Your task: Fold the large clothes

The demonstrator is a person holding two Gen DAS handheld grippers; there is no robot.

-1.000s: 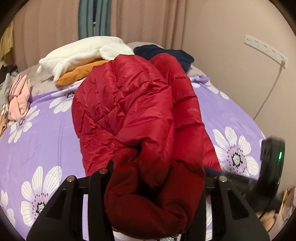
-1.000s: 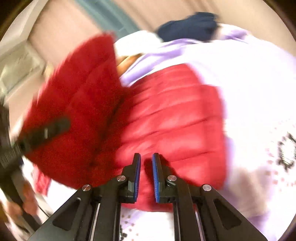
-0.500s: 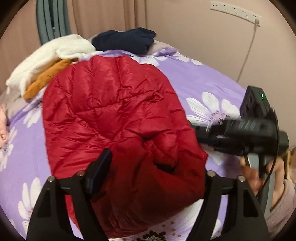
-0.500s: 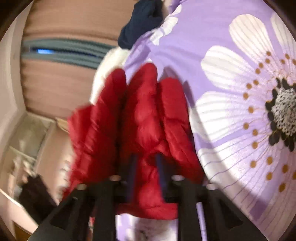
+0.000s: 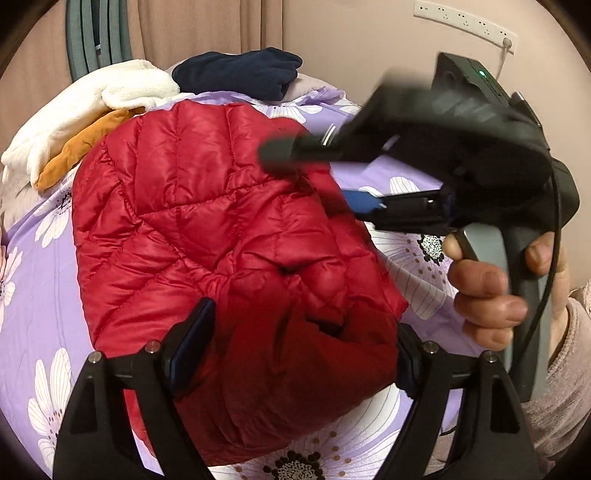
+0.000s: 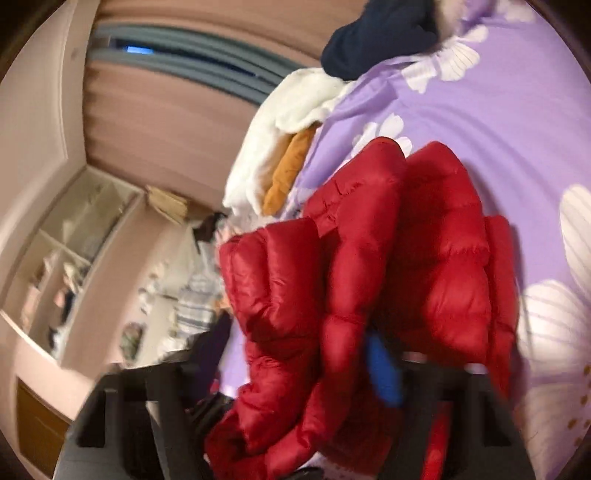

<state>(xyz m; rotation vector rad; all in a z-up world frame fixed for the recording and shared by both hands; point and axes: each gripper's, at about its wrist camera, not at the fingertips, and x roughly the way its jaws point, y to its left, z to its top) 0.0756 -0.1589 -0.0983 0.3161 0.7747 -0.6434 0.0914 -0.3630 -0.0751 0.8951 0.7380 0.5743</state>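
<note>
A red quilted puffer jacket [image 5: 207,229] lies folded in a thick bundle on a purple flowered bedsheet [image 5: 33,295]. My left gripper [image 5: 291,354] stands wide open, its jaws on either side of the jacket's near end. My right gripper [image 5: 332,177] reaches in from the right, open, with one finger above and one blue-padded finger at the jacket's right edge. In the blurred right wrist view the jacket [image 6: 406,258] bulges between the fingers of the right gripper [image 6: 332,380], which are spread apart.
Folded white [image 5: 92,99], orange [image 5: 81,147] and navy [image 5: 240,74] clothes lie at the far end of the bed. A wall with a power strip [image 5: 465,18] runs along the right. Shelves [image 6: 70,258] stand beyond the bed's left side.
My left gripper has opened wider around the jacket's near end. My right gripper has swung up and over the jacket's right side and has opened.
</note>
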